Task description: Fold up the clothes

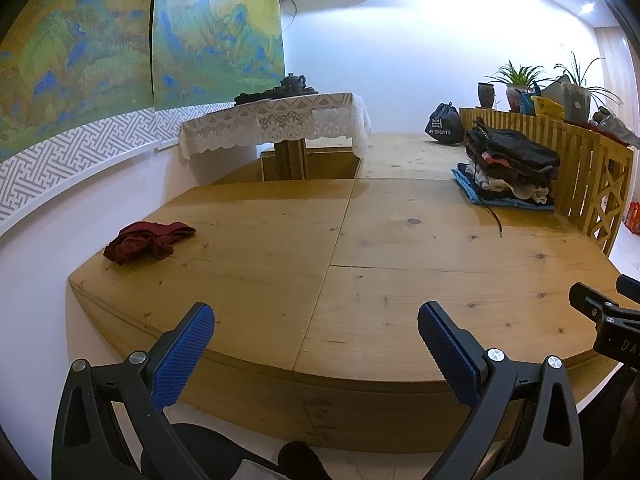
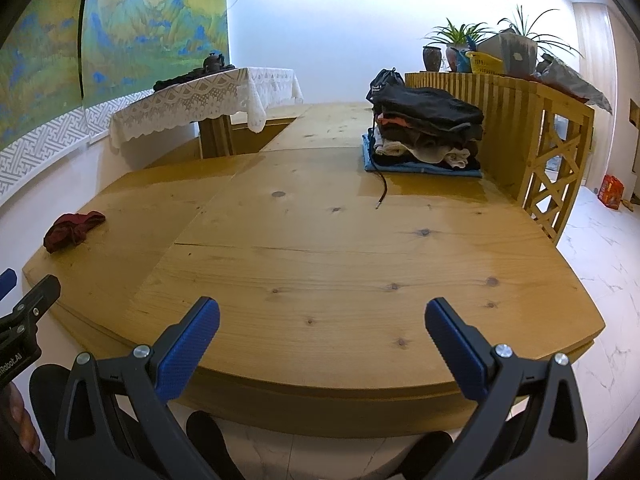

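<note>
A crumpled dark red garment [image 1: 149, 241] lies on the wooden platform [image 1: 360, 240] at the left; it also shows in the right wrist view [image 2: 73, 230]. A stack of folded clothes [image 1: 510, 168] sits at the far right by the wooden railing, also in the right wrist view [image 2: 428, 132]. My left gripper [image 1: 316, 324] is open and empty above the platform's front edge. My right gripper [image 2: 322, 320] is open and empty, also at the front edge. Part of the right gripper shows at the left view's right border [image 1: 604, 316].
A lace-covered table [image 1: 276, 120] with a teapot stands at the back left. A black drawstring bag [image 1: 447, 124] sits at the back. A wooden railing [image 2: 536, 136] with potted plants borders the right. A black cord [image 2: 382, 192] trails from the stack.
</note>
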Motion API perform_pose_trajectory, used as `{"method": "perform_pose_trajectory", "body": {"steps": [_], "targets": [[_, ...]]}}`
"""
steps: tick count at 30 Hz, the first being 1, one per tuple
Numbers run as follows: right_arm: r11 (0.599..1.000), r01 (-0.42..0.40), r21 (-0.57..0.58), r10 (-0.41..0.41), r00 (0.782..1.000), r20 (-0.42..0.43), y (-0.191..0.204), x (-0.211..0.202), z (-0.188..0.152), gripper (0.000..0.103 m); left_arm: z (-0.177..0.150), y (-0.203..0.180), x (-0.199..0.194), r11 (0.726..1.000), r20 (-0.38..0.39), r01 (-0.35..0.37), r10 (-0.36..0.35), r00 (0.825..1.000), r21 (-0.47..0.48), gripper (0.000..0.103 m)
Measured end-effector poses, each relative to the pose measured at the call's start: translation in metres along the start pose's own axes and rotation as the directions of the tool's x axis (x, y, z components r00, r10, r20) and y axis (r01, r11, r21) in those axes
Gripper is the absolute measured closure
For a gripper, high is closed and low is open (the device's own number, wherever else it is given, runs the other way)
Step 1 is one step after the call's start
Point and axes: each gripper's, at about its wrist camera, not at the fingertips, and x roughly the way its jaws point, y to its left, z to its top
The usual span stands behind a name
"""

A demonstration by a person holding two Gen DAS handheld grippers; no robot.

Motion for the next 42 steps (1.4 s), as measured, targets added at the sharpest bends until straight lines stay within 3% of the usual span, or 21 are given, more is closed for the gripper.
{"method": "perform_pose_trajectory", "body": {"steps": [18,26,33,42], "targets": [[0.994,-0.049,-0.101,0.042,0.997,-0.066,0.037,0.044,0.022,0.000,0.012,0.023,0.043,0.998,-0.064,-0.028,0.025,0.998,-0.055,0.001],[0.976,-0.070,-0.204,0.059,0.996,-0.061,0.071,0.062,0.038,0.000,0.018,0.042,0.066,0.994,-0.090,-0.052,0.044,0.995,-0.093,0.001],[0.967,-0.190,-0.172,0.177,0.980,-0.091,0.096,0.081,0.058,0.000,0.025,0.068,0.079,0.986,-0.093,-0.103,0.091,0.991,-0.131,0.001],[0.937,-0.254,-0.241,0.243,0.967,-0.075,0.147,0.101,0.079,0.000,0.032,0.108,0.090,0.968,-0.096,-0.190,0.176,0.980,-0.165,0.001]]}}
